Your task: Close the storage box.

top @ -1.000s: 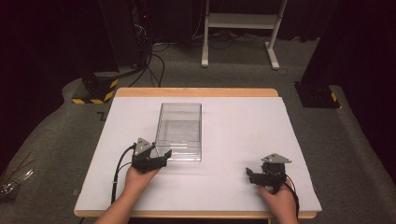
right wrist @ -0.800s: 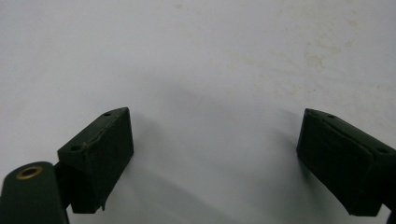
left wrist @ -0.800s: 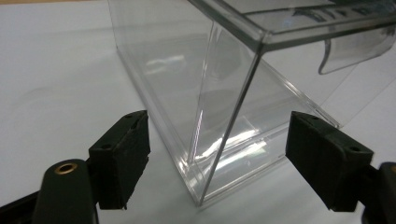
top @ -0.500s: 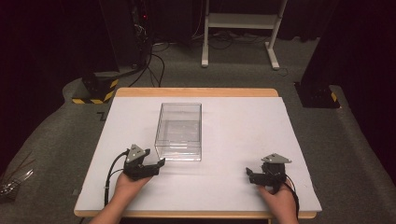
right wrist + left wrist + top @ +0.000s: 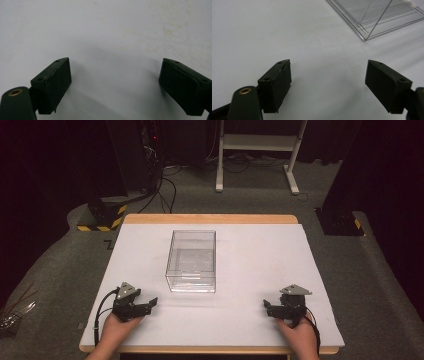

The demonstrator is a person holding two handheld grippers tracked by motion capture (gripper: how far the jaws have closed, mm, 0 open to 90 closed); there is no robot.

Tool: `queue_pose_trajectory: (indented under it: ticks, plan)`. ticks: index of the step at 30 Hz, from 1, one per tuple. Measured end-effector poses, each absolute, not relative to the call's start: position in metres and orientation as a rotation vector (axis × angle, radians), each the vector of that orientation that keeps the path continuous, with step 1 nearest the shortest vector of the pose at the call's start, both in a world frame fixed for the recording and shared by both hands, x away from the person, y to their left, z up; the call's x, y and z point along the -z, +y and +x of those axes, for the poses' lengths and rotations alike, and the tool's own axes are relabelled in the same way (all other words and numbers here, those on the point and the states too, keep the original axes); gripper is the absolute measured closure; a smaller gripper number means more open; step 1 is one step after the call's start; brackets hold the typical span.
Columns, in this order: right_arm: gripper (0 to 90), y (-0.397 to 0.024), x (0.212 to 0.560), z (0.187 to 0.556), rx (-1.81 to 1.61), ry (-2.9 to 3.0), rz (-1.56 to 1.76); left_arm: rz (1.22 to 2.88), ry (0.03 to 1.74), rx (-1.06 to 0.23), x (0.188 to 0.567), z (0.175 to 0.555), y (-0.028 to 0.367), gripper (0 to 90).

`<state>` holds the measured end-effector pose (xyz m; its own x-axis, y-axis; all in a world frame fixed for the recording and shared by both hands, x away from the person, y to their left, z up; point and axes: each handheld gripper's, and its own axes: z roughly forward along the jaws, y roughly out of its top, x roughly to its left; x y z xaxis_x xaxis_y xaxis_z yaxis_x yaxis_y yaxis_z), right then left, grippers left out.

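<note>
- One table (image 5: 250,330) with a white top, one clear plastic box (image 5: 191,261), two grippers, two hands.
- The clear plastic box stands upright on the table, left of the middle between the side edges and about midway between the far edge and the near edge. Its walls are see-through and nothing lies inside it; the white top shows through its bottom.
- The left gripper (image 5: 150,304) lies near the table's near-left corner, in the person's left hand (image 5: 116,330), just short of the box's near-left corner and apart from it. Its tongs stand wide, with only bare table top between them.
- The right gripper (image 5: 266,307) lies near the near-right corner, in the right hand (image 5: 299,336), well apart from the box. Its tongs also stand wide, and nothing is between them.
- The high view gives the whole layout: both grippers at the near edge, the box between and beyond them, each with a grey three-cornered plate on top and a black cable trailing back toward the wrist.
- The left gripper view adds the close detail: its two black pads (image 5: 277,86) spread apart over white surface, and one bottom corner of the box (image 5: 374,22) at the upper right, its clear edges meeting just above the table.
- The right gripper view shows its pads (image 5: 53,83) spread over the white top, which carries faint yellowish stains (image 5: 172,30) toward the upper right.
</note>
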<state>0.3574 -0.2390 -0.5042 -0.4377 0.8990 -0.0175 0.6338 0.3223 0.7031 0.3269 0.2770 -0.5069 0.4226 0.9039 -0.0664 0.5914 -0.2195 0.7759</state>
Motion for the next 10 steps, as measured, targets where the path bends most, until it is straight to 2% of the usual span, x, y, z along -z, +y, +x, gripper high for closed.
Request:
queue_pose_trajectory:
  ticks: [5,10]
  plan:
    - [11.0,-0.239,0.504,0.357,-0.885,2.187,1.357,2.030,1.228,-0.602,0.508,0.326,0.264,19.9]
    - [11.1,-0.239,0.504,0.358,-0.889,2.187,1.357,2.024,1.237,-0.564,0.509,0.329,0.267,20.4]
